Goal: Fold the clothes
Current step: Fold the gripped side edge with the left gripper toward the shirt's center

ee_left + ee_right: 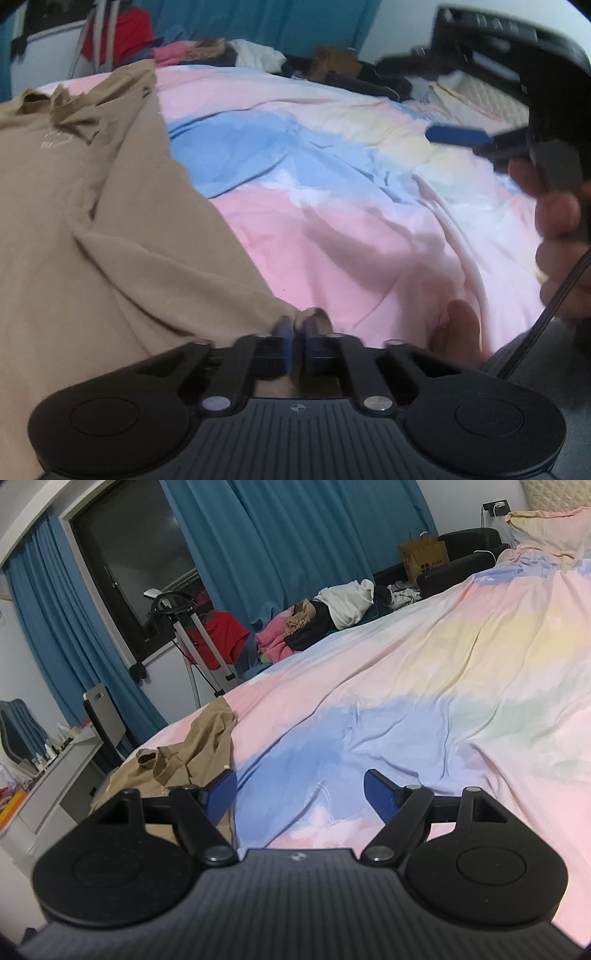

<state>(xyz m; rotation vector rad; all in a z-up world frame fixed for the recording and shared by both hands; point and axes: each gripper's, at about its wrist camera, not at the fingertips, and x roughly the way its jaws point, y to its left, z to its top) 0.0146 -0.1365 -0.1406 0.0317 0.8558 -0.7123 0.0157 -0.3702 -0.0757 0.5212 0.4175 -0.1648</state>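
A tan shirt (92,221) lies spread over the left side of the pastel bedspread (332,221), collar toward the far end. My left gripper (297,325) is shut on the shirt's near corner, where the cloth bunches between the blue pads. In the left wrist view my right gripper (517,122) hovers at the upper right, held by a person's hand (554,221), blurred. In the right wrist view my right gripper (300,784) stands open above the bedspread (406,701), nothing between its fingers. The tan shirt (184,753) lies to its left.
A heap of clothes (332,616) in pink, white and black sits along the bed's far edge. Blue curtains (295,535), a paper bag (423,555) and a black chair stand behind. A white desk (55,775) with bottles is at left.
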